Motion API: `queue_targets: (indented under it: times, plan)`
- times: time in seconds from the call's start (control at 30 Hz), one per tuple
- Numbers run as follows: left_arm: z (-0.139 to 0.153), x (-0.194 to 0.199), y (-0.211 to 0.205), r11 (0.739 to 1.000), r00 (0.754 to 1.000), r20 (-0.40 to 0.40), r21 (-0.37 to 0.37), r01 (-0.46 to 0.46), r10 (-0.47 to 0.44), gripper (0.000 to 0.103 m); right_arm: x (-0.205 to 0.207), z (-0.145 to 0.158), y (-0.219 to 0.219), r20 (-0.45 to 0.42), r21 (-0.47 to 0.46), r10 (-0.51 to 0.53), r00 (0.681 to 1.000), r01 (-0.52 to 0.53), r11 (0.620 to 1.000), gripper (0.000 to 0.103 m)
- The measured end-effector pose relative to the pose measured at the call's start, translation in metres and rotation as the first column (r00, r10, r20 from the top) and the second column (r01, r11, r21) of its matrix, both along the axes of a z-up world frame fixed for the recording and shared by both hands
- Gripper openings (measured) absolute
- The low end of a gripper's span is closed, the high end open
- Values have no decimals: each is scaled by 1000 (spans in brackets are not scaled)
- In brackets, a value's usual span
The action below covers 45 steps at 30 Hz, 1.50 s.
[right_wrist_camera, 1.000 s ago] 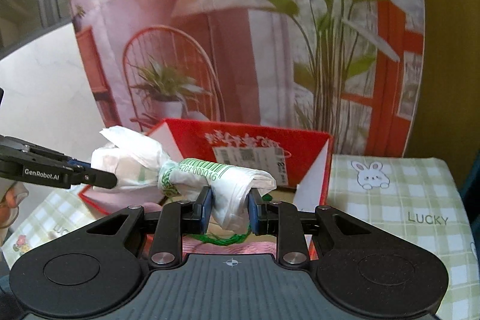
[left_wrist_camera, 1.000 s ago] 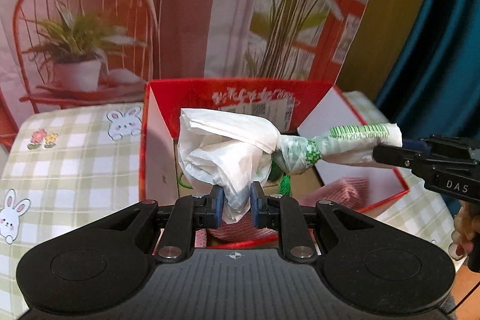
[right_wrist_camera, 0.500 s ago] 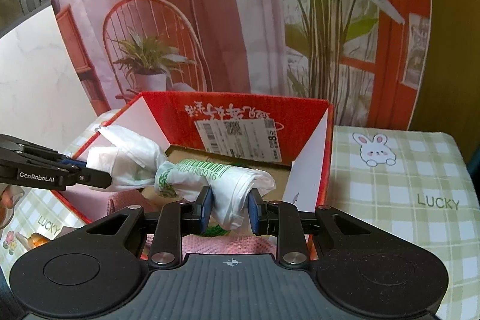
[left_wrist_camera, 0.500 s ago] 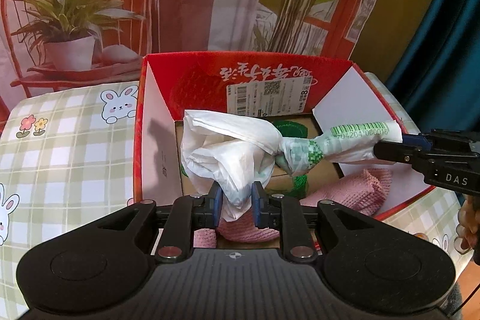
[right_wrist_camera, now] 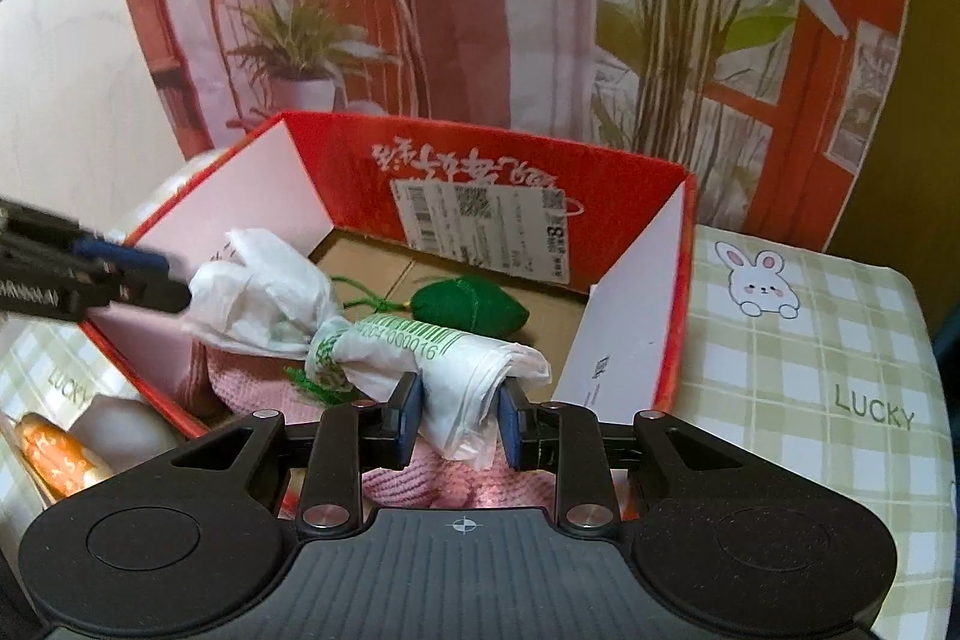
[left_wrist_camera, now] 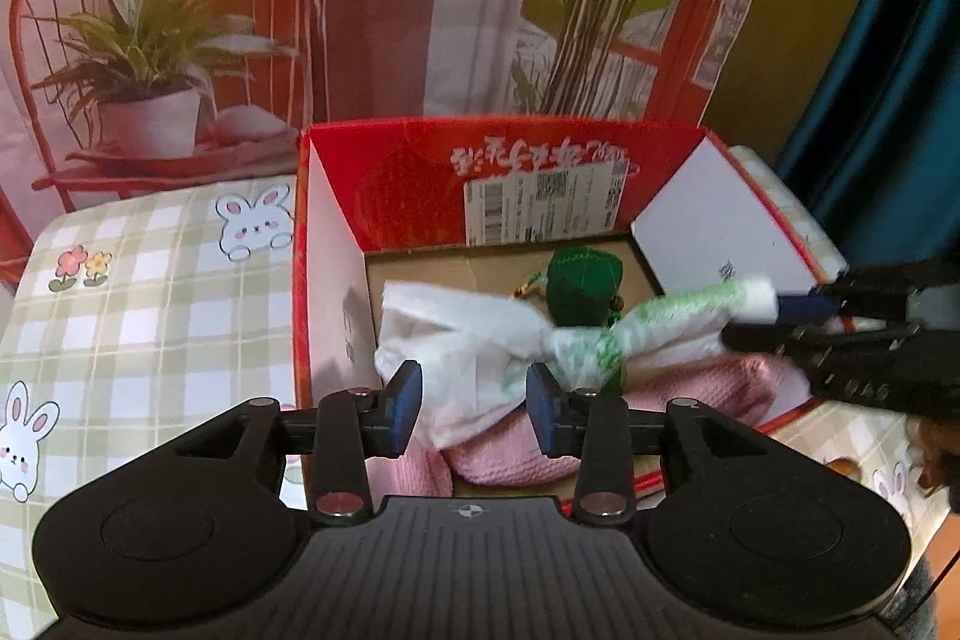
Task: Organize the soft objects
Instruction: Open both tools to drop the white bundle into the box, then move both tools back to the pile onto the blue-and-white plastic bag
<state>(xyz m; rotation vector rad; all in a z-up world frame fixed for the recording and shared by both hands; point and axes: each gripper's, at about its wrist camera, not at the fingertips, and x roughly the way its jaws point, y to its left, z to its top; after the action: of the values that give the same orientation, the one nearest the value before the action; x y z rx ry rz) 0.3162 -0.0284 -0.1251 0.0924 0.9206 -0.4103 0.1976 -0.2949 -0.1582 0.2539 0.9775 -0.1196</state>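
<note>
Since a moment ago you have lowered the plastic bag (left_wrist_camera: 480, 346) into the red box (left_wrist_camera: 324, 244), and it now lies on the pink knit cloth (left_wrist_camera: 510, 454). Your left claw (left_wrist_camera: 474, 400) is opening, pads off the bag. Your right claw (right_wrist_camera: 459, 415) is also opening, though it may still pinch the printed end. Next, open both wide and lift out. Farther back, the surface (right_wrist_camera: 840, 340) cloth reads "LUCKY".
</note>
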Motion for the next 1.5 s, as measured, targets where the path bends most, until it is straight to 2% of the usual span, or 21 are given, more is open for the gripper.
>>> queue_targets:
  times: [0.27, 0.4, 0.53, 0.6, 0.73, 0.8, 0.97, 1.0, 1.27, 1.4, 1.5]
  plan:
    - [4, -4, -3, 1000, 1000, 14, -1, -3, 3, 42, 17, -7, 12, -44, -22, 18, 999, -19, 1000, 27]
    - [5, -5, -1, 1000, 1000, 25, 8, -17, 17, 43, 21, -8, 13, -54, -63, -16, 998, 13, 998, 35]
    - [14, -6, 6, 999, 997, 57, 0, -47, 46, 54, 15, 1, 15, -32, -119, -35, 999, 31, 992, 61]
    - [18, -8, 9, 999, 997, 57, -7, -53, 54, 54, 11, 7, 13, -9, -131, -42, 999, 40, 991, 62]
    - [26, -17, 11, 999, 996, 68, -13, -53, 54, 54, -2, 23, 13, 49, -98, -68, 996, 73, 993, 66]
    - [29, -25, 13, 999, 996, 78, -11, -50, 51, 55, -10, 32, 17, 92, -77, -71, 993, 78, 994, 72]
    - [38, -48, 18, 998, 991, 123, 3, -58, 57, 60, -31, 54, 29, 179, -50, -82, 980, 92, 994, 101]
    - [40, -53, 19, 998, 989, 134, 4, -59, 58, 61, -35, 58, 32, 192, -48, -88, 978, 99, 994, 102]
    - [44, -93, 26, 996, 976, 202, 24, -84, 77, 62, -66, 72, 56, 243, -39, -129, 961, 142, 989, 103]
    - [46, -116, 31, 996, 968, 238, 11, -91, 86, 62, -89, 74, 68, 313, -41, -153, 937, 174, 984, 103]
    - [46, -136, 37, 995, 958, 271, 3, -99, 94, 62, -105, 73, 73, 331, -28, -186, 925, 207, 978, 103]
